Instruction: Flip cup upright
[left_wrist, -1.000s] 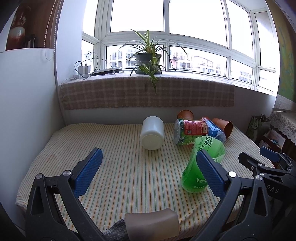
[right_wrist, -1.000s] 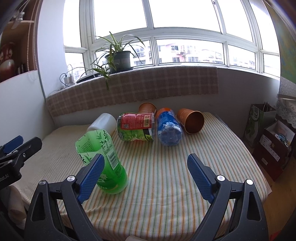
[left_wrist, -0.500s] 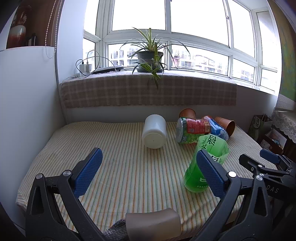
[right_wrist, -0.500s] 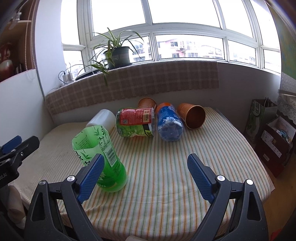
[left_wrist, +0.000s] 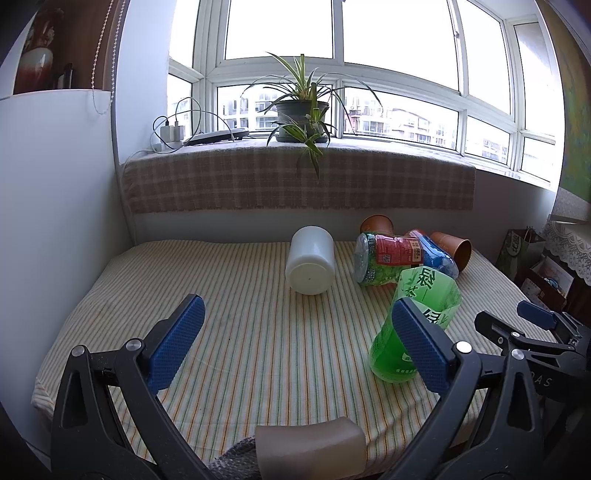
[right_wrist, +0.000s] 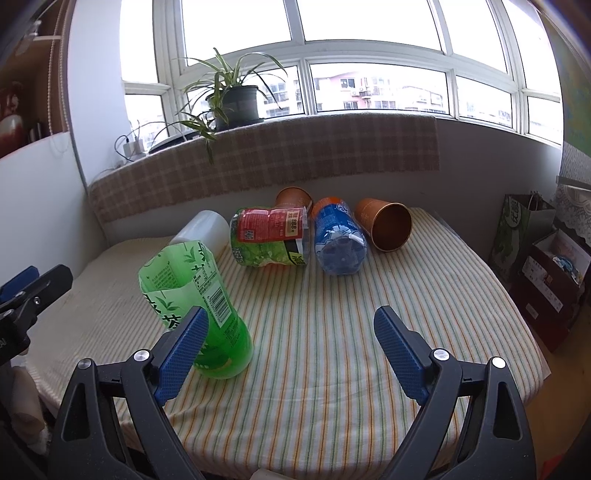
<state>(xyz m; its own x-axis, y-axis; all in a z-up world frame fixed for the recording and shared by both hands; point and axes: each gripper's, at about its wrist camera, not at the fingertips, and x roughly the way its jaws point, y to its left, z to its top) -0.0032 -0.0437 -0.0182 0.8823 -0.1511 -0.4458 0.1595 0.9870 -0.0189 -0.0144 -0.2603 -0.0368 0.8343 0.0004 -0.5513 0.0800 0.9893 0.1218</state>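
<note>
1. Left wrist view: your left claw (left_wrist: 295, 347) is spread wide, holding nothing, over the striped bench (left_wrist: 229, 332). The white cup (left_wrist: 311, 259) lies on its side ahead, base toward you. The green cut-bottle cup (left_wrist: 415, 325) stands upright, slightly tilted, at right.
2. Right wrist view: right claw (right_wrist: 291, 349) also spread, empty. Still on their sides: red-label bottle cup (right_wrist: 269, 236), blue one (right_wrist: 338, 242), copper cup (right_wrist: 386, 229), 2nd copper cup (right_wrist: 293, 197) behind. Judged approx. one done, five left.

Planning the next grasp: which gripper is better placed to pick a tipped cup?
Probably right. The right gripper is open and faces the copper cup, the blue cup and the red-labelled cup. The left gripper, also open, mainly faces the white cup.
</note>
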